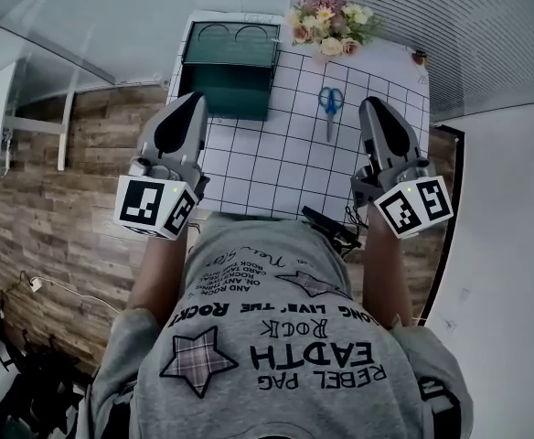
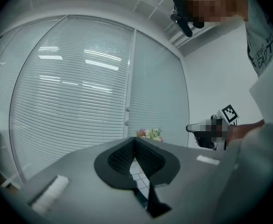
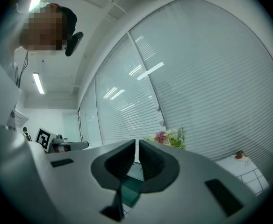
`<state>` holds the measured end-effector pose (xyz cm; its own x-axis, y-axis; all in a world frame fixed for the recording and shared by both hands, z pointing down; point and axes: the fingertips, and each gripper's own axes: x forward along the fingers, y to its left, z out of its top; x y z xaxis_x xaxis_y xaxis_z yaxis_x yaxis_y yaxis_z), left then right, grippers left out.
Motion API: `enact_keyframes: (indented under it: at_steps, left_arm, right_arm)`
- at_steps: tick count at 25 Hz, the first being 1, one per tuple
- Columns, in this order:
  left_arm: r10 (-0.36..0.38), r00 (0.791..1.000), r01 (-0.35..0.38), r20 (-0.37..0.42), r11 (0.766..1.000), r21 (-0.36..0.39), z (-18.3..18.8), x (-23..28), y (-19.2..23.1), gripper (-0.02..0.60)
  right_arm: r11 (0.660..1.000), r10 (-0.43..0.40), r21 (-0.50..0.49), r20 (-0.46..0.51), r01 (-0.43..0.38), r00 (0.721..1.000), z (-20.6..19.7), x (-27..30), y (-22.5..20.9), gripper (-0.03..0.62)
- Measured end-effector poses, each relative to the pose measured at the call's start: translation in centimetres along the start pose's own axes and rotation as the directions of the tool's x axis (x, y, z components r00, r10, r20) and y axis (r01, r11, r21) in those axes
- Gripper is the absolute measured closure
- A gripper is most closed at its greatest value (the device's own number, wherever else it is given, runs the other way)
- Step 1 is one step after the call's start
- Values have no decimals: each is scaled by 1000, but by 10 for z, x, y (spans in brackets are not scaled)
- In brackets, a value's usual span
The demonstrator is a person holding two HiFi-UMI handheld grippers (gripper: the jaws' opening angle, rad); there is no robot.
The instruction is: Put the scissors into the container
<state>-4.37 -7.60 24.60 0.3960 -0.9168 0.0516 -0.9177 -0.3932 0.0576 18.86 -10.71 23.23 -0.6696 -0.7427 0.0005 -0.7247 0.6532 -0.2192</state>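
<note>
The left gripper (image 1: 197,99) hovers at the nine o'clock edge of the gridded table (image 1: 267,167), its jaws clenched together on nothing. The dark green container (image 1: 230,67) stands at eleven o'clock. The blue-handled scissors (image 1: 330,106) lie flat at one o'clock with blades toward the person, apart from the container. A flower bunch (image 1: 326,21) sits beyond them. The right gripper (image 1: 370,105), at three o'clock near the scissors, is likewise clenched and empty.

Near edge of table (image 1: 249,167) behind shirt (image 1: 249,401)

scissors (image 1: 330,106): blue-handled, closed, lying flat | container (image 1: 231,88): dark green, open
</note>
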Motion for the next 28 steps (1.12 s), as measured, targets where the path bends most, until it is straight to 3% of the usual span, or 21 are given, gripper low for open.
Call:
enact_keyframes:
  at_steps: [16, 28]
  left_arm:
    - [-142, 989, 140, -40, 989, -46, -18, 58, 21, 572]
    - [-208, 975, 202, -75, 977, -75, -43, 82, 20, 572]
  right_arm:
    - [992, -127, 9, -82, 128, 988, -25, 29, -21, 576]
    - [975, -222, -17, -134, 221, 966, -45, 30, -46, 576]
